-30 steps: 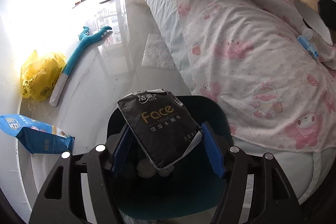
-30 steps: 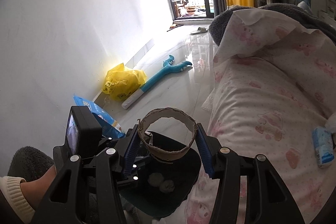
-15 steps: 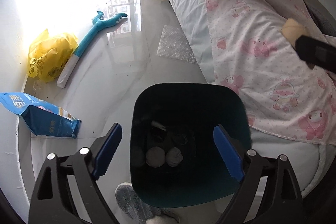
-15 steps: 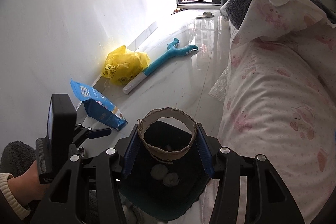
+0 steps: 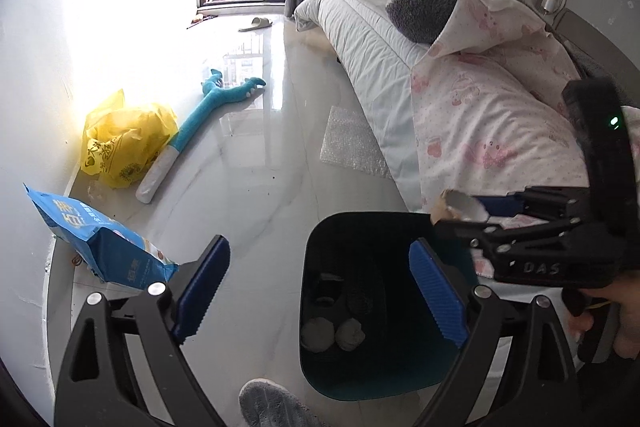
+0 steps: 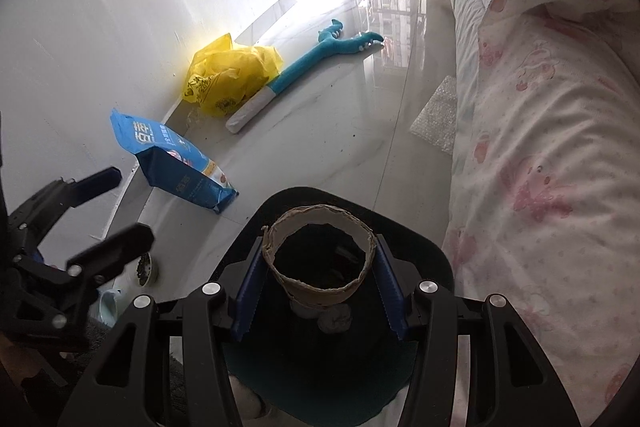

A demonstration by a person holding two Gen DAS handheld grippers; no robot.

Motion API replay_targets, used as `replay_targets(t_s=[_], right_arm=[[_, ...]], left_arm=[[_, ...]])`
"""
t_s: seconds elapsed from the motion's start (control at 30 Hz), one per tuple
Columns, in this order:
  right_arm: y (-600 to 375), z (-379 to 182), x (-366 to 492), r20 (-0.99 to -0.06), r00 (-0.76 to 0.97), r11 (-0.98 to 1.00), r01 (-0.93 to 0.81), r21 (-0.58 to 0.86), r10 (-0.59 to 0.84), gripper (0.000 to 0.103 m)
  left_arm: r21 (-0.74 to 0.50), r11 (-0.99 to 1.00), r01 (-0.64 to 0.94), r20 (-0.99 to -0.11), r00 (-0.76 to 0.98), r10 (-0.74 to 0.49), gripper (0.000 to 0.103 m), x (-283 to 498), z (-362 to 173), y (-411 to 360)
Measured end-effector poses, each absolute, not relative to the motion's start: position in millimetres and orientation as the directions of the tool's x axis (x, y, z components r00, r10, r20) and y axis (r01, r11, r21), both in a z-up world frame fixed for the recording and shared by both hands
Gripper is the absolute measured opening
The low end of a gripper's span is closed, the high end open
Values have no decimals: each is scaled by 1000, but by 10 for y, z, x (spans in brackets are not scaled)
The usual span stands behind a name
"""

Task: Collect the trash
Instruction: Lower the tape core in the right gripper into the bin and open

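Note:
A dark teal bin stands on the floor beside the bed, with crumpled tissue balls at its bottom. My left gripper is open wide with nothing between its blue pads, above the bin's left rim and the floor. My right gripper is shut on a torn cardboard tube, held directly over the bin's mouth. In the left wrist view the tube and right gripper hang over the bin's far right rim. My left gripper shows at the left of the right wrist view.
A blue bag, a yellow plastic bag and a teal plush toy lie along the white wall. Bubble wrap lies by the bed with its pink quilt. A grey slipper is beside the bin.
The left gripper opened and the black tissue pack dropped out of it into the bin; the gripper then drew back and up to the left. The right gripper lowered the tube over the bin.

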State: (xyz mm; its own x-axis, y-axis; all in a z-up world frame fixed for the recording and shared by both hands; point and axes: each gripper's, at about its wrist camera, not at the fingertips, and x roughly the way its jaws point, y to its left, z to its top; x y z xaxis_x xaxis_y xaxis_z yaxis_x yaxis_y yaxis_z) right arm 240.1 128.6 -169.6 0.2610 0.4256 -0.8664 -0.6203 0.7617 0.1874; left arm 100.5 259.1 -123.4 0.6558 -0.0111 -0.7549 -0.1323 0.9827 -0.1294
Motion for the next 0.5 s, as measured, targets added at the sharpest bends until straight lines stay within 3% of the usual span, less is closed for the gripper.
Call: replay_targets(t_s=[0.5], right_arm=[[1644,-2291,2340,-940,165,752,-647,127,300,53]], left_arm=[[-134,984,-120,-649,761,4,93,781,-797,2745]])
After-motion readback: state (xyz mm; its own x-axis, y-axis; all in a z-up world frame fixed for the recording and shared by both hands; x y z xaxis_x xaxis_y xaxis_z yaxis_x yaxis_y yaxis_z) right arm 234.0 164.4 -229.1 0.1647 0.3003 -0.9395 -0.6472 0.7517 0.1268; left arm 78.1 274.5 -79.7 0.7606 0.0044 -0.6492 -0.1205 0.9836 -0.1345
